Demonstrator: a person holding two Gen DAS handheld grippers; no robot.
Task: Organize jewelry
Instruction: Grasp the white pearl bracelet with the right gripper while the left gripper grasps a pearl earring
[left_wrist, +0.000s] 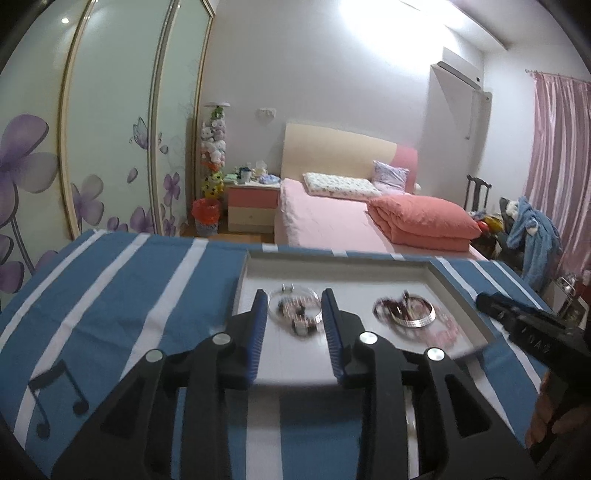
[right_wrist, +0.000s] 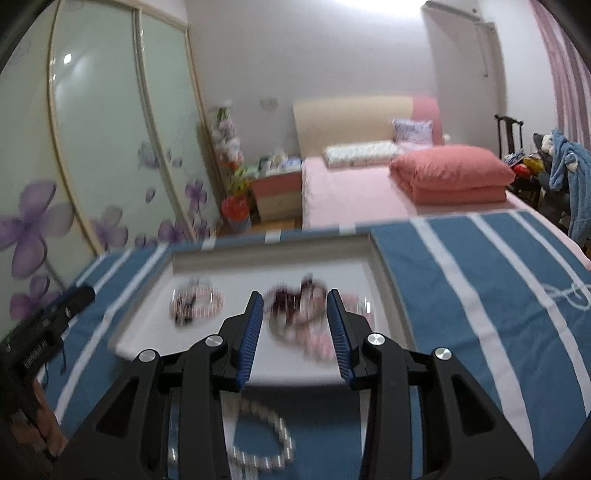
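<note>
1. Two grippers hang over a white tray (left_wrist: 461, 291) that sits on a blue cloth with white stripes (left_wrist: 110, 295).
2. The left gripper (left_wrist: 294, 306) has its fingers (left_wrist: 260, 314) apart, and nothing is pinched between them.
3. Past those fingers, a small pile of bracelets (left_wrist: 295, 308) lies on the left part of the tray. It has a thin clear ring and some dark beads.
4. The right gripper (right_wrist: 295, 306) has its fingers (right_wrist: 338, 317) apart too, with nothing pinched.
5. Past them, a second pile (right_wrist: 299, 314) lies on the right part of the tray. It has dark red beads, a shiny silver bangle (left_wrist: 413, 317) and pink beads, but the picture is blurry.
6. The two piles lie apart from each other.
7. One pearl bracelet (right_wrist: 262, 435) lies outside the tray, on the blue cloth, close under the right gripper.
8. A hand (left_wrist: 550, 413) holds the right gripper at the edge of the left view.
9. Behind the cloth is a pink bed (left_wrist: 332, 218) with a folded pink quilt (left_wrist: 424, 221).
</note>
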